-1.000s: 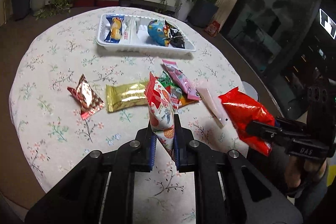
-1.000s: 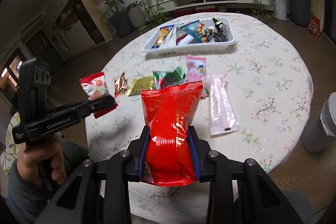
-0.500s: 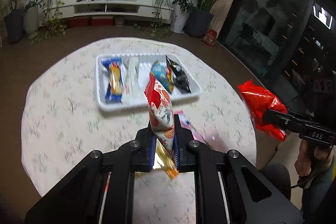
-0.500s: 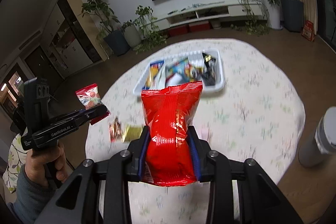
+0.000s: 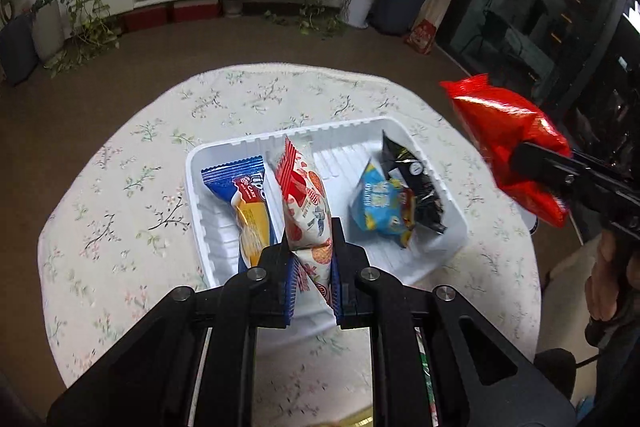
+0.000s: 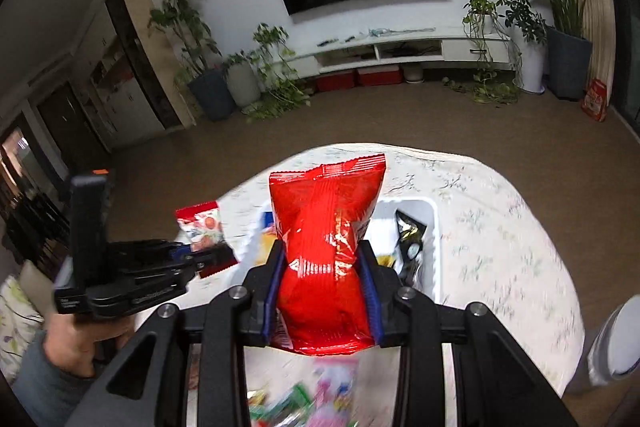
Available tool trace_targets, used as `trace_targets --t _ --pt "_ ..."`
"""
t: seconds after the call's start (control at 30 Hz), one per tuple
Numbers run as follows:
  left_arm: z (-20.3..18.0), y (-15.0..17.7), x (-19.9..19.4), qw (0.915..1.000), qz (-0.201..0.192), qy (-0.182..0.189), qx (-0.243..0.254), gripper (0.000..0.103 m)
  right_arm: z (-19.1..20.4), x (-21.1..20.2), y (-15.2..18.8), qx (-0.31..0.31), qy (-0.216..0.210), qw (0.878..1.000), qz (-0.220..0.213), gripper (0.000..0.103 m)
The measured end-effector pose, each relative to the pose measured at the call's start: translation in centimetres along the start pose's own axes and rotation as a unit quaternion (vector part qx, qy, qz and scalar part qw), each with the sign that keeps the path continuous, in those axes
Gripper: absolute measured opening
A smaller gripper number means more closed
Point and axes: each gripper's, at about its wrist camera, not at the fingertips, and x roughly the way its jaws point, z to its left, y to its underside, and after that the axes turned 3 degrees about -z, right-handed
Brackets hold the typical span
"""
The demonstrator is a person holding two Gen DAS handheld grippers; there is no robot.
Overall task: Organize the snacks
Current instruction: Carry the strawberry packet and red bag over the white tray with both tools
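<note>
My left gripper (image 5: 312,259) is shut on a red-and-white snack packet (image 5: 304,203), held upright over the white tray (image 5: 192,163). In the tray lie a blue cake packet (image 5: 244,187), a light blue packet (image 5: 380,203) and a black packet (image 5: 416,187). My right gripper (image 6: 325,267) is shut on a red foil bag (image 6: 326,239), which hides most of the tray (image 6: 434,235) beneath it. In the left wrist view that red bag (image 5: 508,143) hangs to the right of the tray. The left gripper and its packet (image 6: 202,227) show at the left of the right wrist view.
The round table carries a floral cloth (image 5: 120,187). Blurred loose packets (image 6: 312,399) lie on it near the front edge. A grey-white cylinder (image 6: 616,339) stands off the table's right side. A TV stand (image 6: 380,51) and potted plants line the far wall.
Both grippers have moved forward from over the loose snacks to above the tray, each keeping hold of its packet. The tray now sits right below them.
</note>
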Motion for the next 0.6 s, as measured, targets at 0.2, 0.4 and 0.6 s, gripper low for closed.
trace_targets --t 0.2,0.4,0.6 --pt "1.0 -0.1 6.1 0.9995 0.032 -0.002 0.007 0.012 -2.5 8.2 -0.3 0.002 0.042 0.997 0.057 0.037" --pt "0.8 0.3 8.8 0.9990 0.040 -0.002 0.021 0.012 -4.2 12.1 -0.2 0.002 0.051 0.996 0.069 0.037" --pt "-0.2 0.7 9.5 0.9976 0.034 -0.023 0.055 0.012 -5.0 14.8 0.9 0.009 0.056 0.993 0.100 0.037"
